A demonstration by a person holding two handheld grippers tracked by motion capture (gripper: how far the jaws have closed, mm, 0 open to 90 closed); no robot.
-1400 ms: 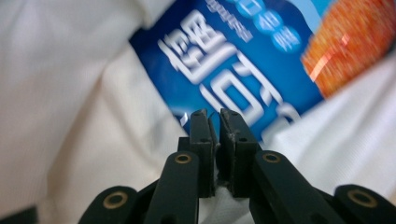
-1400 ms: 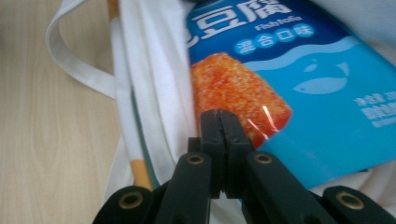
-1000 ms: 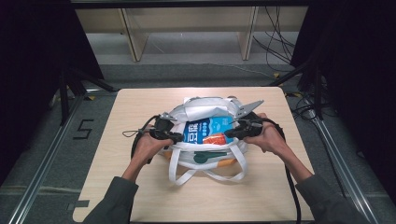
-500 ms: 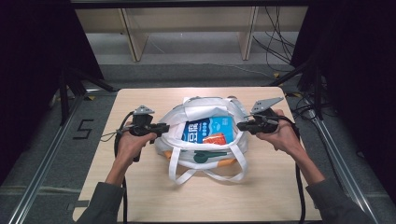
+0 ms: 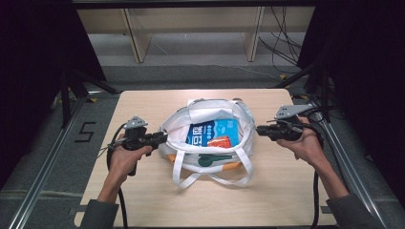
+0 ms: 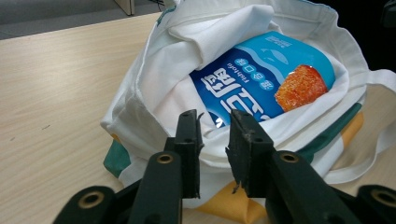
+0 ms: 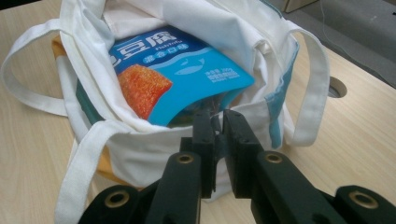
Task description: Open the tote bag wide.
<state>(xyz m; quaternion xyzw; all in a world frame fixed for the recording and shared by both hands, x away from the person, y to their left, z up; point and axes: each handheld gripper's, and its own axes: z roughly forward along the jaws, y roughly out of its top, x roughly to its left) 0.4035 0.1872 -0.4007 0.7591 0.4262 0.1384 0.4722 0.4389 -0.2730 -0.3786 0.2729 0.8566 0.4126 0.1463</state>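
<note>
While both hands are sitting near my edge of the table (image 5: 267, 205), I'm holding the left gripper (image 5: 160, 138) just off the tote bag (image 5: 176, 126) on its left side and the right gripper (image 5: 260, 130) just off its right side. Left jaws are parted with nothing between them. Right jaws are nearly closed, a thin gap showing, and I'm seeing no cloth pinched there either.

Bag is lying mid-table, mouth gaping toward me, handles (image 5: 191, 180) flopping over the near side. Inside it a blue snack packet (image 5: 215, 131) is resting flat and poking up near the rim.

Risks I'm watching:
- bag is slack, so a one-sided tug is likely dragging the whole thing, not opening it
- packet is riding high; tilting the mouth could be sliding it out
- loose handle loops could be snagging a jaw on approach

Beyond the table, cables (image 5: 282, 28) are trailing on the floor.
</note>
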